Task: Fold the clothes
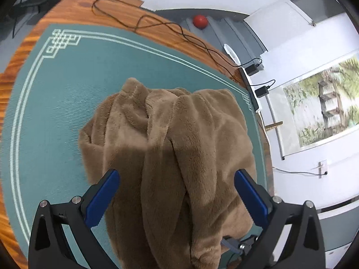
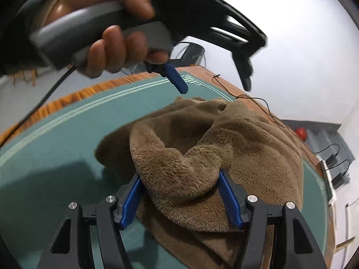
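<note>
Two grippers: a black-framed, blue-padded tool is carried in each hand, and both are seen over one garment.
Garment: a tan plush fleece garment is heaped in thick folds on a teal mat with pale line borders, itself laid on an orange-brown wooden table.
Left gripper: its blue pads are spread wide, one at 8 o'clock and one at 4 o'clock of the left wrist view, with the heap seen between and below them; whether fleece is touched cannot be told.
Right gripper: a thick roll of the fleece is pinched between its blue pads, which are pressed into the pile on both sides.
Left hand: it is seen at 11 o'clock of the right wrist view, wrapped round a grey handle, with a dark sleeve behind it.
Open room: bare mat is left toward 9 and 10 o'clock of the heap in the left wrist view; toward 3 o'clock the fleece reaches close to the mat's border.
Table edge: a thin black cable is trailed along the wood at 12 to 2 o'clock, beyond the mat.
Off the table: a red ball is seen at 1 o'clock, past the far edge.
Hidden: the garment's lower hem is cut off by the gripper frames, and its outline cannot be made out.
Blur: the hand and handle are smeared.
</note>
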Demonstrator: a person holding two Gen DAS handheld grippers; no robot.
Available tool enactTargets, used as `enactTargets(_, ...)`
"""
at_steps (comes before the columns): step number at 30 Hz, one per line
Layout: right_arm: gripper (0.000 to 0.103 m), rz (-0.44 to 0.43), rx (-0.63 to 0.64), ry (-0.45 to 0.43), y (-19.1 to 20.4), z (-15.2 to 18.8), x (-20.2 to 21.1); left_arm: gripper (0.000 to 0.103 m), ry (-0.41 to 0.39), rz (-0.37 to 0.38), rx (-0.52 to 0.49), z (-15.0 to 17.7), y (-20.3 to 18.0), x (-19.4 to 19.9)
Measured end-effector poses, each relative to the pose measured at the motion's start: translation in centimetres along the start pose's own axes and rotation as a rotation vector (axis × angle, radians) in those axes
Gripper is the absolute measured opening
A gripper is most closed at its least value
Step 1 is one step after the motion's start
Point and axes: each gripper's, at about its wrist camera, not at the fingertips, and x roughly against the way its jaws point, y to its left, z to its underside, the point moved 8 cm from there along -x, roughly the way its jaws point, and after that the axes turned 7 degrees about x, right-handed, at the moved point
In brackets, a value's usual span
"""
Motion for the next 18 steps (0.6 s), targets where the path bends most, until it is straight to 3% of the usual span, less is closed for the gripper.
enactTargets(4,0.067,0.073,0.048,-0.012,0.2,0.0,-0.1,0.102,0.007,0.049,0.04,-1.2,0.1,-0.8)
enactTargets(11,0.072,0.117,0.12,0.006,1.3,0.0,-1.0,0.102,0.049,0.027,0.062,-3.3,0.5,-3.6)
enactTargets(14,0.072,0.122,0.101,-0.005,1.1,-0.3,-1.0,0.102,0.091,0.017,0.067,-3.1,0.7,-5.0)
enactTargets(18,0.072,0.139,0.062,-0.025,0.3,-1.0,-0.9,0.102,0.114,0.058,0.05,-2.8,0.2,-5.4)
